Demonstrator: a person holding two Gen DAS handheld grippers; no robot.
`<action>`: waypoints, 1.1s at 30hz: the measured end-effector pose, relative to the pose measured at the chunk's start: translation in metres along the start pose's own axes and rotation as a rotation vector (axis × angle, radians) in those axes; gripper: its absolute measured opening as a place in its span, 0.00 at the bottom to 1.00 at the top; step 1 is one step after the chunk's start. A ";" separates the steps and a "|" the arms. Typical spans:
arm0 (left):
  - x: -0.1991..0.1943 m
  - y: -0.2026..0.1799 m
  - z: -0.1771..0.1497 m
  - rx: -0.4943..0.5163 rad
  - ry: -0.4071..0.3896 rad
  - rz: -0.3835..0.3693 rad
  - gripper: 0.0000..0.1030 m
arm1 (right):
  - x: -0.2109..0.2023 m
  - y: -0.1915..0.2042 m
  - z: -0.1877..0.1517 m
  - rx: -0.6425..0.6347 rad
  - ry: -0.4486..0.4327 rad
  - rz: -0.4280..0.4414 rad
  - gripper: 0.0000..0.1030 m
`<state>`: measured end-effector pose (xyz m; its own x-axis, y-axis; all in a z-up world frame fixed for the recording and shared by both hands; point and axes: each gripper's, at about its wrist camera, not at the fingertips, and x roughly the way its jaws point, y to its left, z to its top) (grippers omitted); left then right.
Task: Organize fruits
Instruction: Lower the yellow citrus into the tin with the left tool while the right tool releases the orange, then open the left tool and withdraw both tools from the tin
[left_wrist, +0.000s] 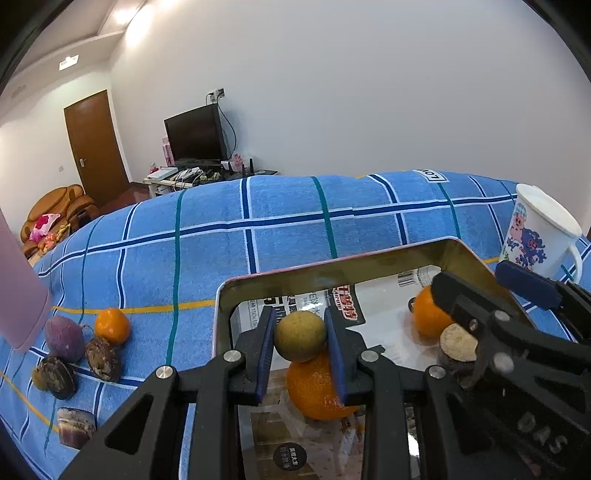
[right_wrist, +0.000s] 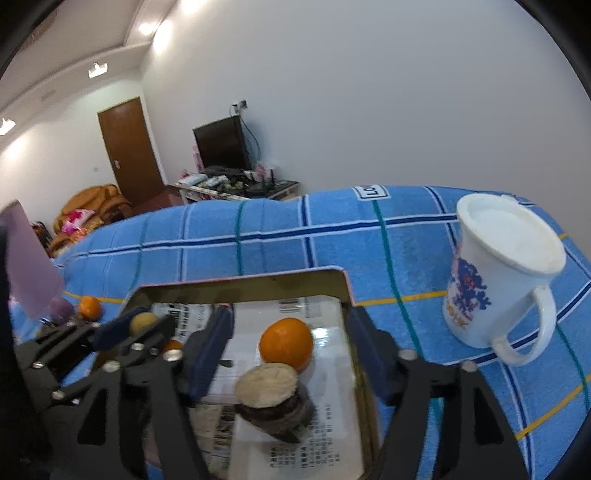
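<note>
Left claw (left_wrist: 300, 345): clamped on yellow-green fruit (left_wrist: 300, 335), held over tin tray (left_wrist: 332, 263).
Right claw (right_wrist: 288, 363): spread wide, nothing gripped.
Advice: fruit to be lowered beside orange (left_wrist: 317, 391) before release.

Pretty plain room honestly. Big white wall (left_wrist: 369, 92) takes up most of the view, with a socket (left_wrist: 216, 93) high up and cables hanging from it down behind a dark TV (left_wrist: 195, 133). The TV sits on a low white stand (left_wrist: 162, 181) that's cluttered with boxes and small electronics (can't make out what exactly). Left of that is a brown wooden door (left_wrist: 94, 147), shut, then a tan leather armchair (left_wrist: 59, 210) in the corner with pink cloth dumped on it. The floor (left_wrist: 129, 199) by the door looks dark reddish and glossy. Recessed ceiling lights (right_wrist: 146, 27) are on, plus a wall-mounted light (right_wrist: 98, 69) near the ceiling edge.
</note>
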<state>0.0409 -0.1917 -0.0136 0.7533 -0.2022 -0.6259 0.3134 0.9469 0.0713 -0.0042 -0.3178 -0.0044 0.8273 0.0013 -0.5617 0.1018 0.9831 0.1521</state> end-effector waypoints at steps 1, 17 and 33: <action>0.000 -0.001 0.000 0.006 -0.002 0.000 0.28 | -0.003 0.001 0.000 -0.004 -0.011 -0.014 0.84; -0.015 -0.005 -0.002 0.005 -0.064 0.001 0.76 | -0.036 -0.028 0.004 0.181 -0.166 -0.036 1.00; -0.049 0.014 -0.003 -0.055 -0.252 0.088 0.76 | -0.059 -0.038 0.005 0.173 -0.316 -0.060 1.00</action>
<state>0.0067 -0.1682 0.0155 0.8984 -0.1676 -0.4059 0.2135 0.9744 0.0703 -0.0535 -0.3557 0.0271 0.9443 -0.1383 -0.2986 0.2244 0.9343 0.2769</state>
